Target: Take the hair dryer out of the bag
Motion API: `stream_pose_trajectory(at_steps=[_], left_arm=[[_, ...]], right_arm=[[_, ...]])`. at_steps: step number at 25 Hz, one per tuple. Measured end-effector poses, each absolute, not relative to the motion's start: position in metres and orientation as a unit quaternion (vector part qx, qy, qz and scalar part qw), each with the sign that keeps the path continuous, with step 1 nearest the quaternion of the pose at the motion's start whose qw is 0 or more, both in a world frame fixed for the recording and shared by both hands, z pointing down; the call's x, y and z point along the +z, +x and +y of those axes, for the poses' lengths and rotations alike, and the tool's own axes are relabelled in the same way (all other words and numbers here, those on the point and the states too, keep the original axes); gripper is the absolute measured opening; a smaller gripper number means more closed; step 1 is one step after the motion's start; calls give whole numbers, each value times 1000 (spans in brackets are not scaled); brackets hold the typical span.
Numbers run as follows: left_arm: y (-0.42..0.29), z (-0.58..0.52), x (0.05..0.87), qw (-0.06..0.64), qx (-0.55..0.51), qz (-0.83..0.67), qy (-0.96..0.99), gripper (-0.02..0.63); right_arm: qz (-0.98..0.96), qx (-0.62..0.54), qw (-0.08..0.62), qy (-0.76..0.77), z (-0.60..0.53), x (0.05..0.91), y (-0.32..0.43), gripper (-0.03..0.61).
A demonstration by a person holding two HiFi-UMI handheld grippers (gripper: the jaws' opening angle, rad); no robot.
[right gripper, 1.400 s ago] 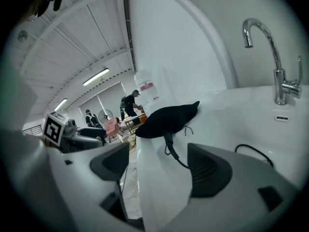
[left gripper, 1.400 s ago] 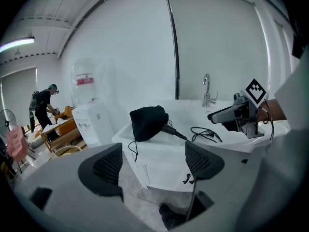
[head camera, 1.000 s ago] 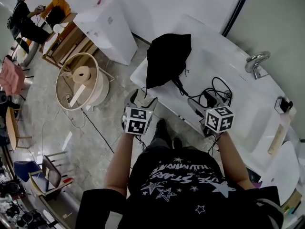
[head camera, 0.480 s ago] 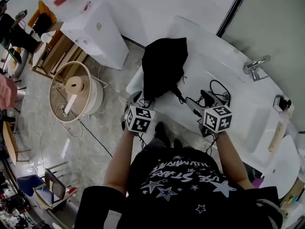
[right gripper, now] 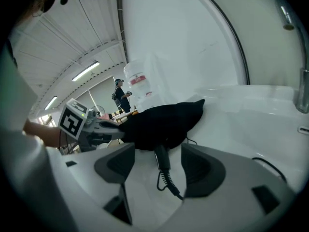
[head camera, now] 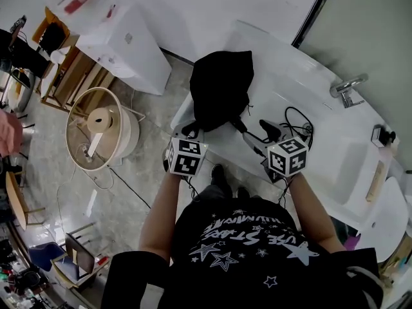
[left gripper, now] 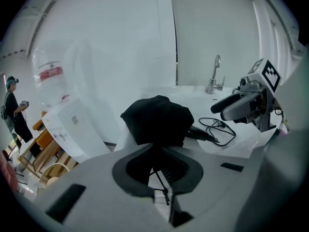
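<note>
A black bag (head camera: 222, 89) lies on the white counter (head camera: 309, 76). The hair dryer's black handle (head camera: 239, 126) sticks out of its near side, and the cord (head camera: 296, 118) trails to the right. My left gripper (head camera: 191, 132) is shut on the bag's near edge; in the left gripper view black cloth (left gripper: 157, 120) and a drawstring sit between the shut jaws (left gripper: 159, 166). My right gripper (head camera: 257, 134) has its jaws closing around the handle (right gripper: 161, 158), which lies between them (right gripper: 158, 168); the pads do not touch it. The dryer's body is hidden inside the bag (right gripper: 161, 122).
A faucet (head camera: 347, 85) stands over the sink at the right. On the floor to the left are a white cabinet (head camera: 122, 40) and a round basket holding a tape spool (head camera: 103, 124). The counter's front edge runs just before my grippers. A person (right gripper: 120, 93) stands far off.
Both grippers moved forward to the bag. The left jaws closed on the bag's near edge. The right gripper came up around the dryer handle.
</note>
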State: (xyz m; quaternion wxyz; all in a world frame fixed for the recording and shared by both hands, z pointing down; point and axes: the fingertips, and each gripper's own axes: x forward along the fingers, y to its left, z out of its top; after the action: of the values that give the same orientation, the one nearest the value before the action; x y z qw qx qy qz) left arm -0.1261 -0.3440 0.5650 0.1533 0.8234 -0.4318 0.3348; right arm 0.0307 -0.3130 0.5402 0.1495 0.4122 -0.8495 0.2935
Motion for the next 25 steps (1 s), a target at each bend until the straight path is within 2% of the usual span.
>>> stream_pose_trajectory(at_steps=[6, 9, 17, 25], left_arm=[[-129, -367, 555, 152, 316, -435, 829, 32], [-132, -377, 553, 152, 307, -434, 833, 32], [-141, -399, 544, 160, 296, -431, 837, 32], [-144, -414, 541, 169, 285, -420, 845, 32]], right_arm=[[-862, 278, 168, 388, -325, 545, 0, 279], [-869, 272, 183, 372, -332, 551, -13, 247], [-865, 253, 230, 367, -361, 571, -32, 264], [-859, 242, 248, 376, -384, 577, -47, 285]])
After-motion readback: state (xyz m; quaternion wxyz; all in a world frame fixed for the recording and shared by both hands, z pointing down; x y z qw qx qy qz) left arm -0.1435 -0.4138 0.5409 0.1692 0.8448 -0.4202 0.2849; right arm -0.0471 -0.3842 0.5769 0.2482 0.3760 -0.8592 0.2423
